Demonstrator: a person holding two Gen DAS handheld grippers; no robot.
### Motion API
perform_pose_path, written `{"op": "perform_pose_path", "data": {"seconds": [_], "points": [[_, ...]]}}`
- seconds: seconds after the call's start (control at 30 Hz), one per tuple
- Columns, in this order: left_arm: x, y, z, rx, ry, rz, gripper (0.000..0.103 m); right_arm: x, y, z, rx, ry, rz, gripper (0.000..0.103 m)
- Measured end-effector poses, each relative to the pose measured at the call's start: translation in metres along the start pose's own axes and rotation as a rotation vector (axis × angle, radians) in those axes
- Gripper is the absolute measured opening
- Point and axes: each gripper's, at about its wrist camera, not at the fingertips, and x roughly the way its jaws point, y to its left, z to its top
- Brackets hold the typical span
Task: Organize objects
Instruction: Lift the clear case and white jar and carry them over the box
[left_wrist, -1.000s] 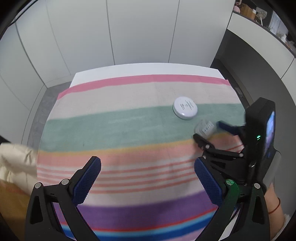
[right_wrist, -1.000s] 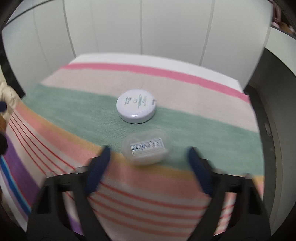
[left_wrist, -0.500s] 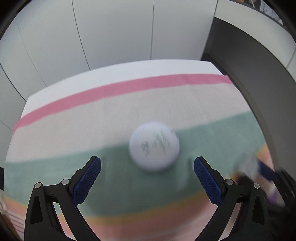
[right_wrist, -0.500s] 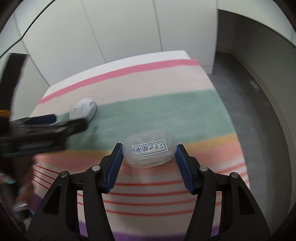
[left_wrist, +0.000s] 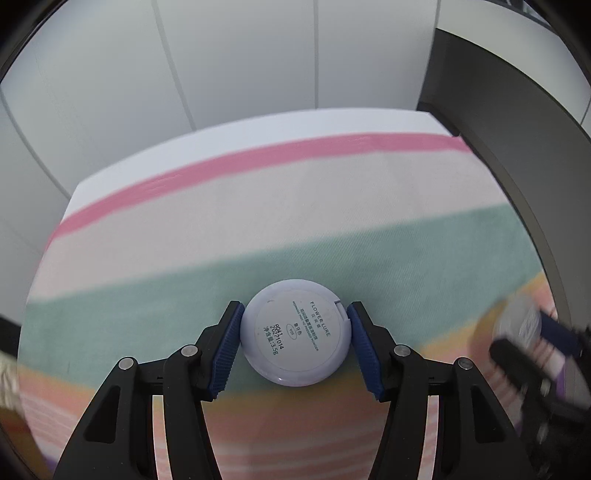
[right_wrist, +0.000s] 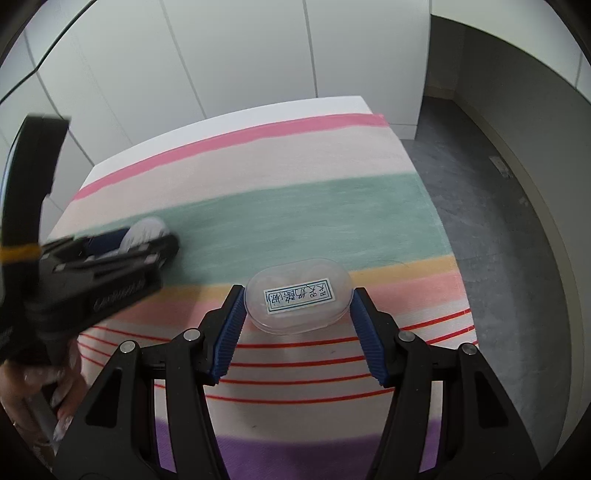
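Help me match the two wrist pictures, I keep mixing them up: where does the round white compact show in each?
Left wrist: round white compact sits low centre between the closing left gripper pads.
Right wrist: compact at left, mostly hidden behind that gripper.
Shared landmark: the green stripe of the cloth under it.

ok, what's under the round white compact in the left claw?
The striped cloth: the green band runs out from beneath the round white compact. Whatever lies directly below it is covered.
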Motion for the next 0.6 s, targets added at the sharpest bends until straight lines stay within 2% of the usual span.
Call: {"op": "perform_pose_path", "data": {"seconds": [0.17, 0.3, 0.5, 0.6], "points": [[-0.025, 0.034, -0.033, -0.056, 0.046, 0.015, 0.058, -0.014, 0.021, -0.003, -0.052, 0.001, 0.001, 0.06], [-0.052, 0.07, -0.043, -0.132, 0.054, 0.035, 0.058, -0.031, 0.036, 0.001, -0.071, -0.008, 0.016, 0.06], [-0.114, 0.102, -0.029, -0.2, -0.04, 0.06, 0.058, -0.073, 0.063, 0.019, -0.103, -0.062, 0.023, 0.06], [-0.152, 0.112, -0.018, -0.213, -0.077, 0.035, 0.058, -0.102, 0.076, 0.031, -0.121, -0.102, 0.036, 0.06]]}}
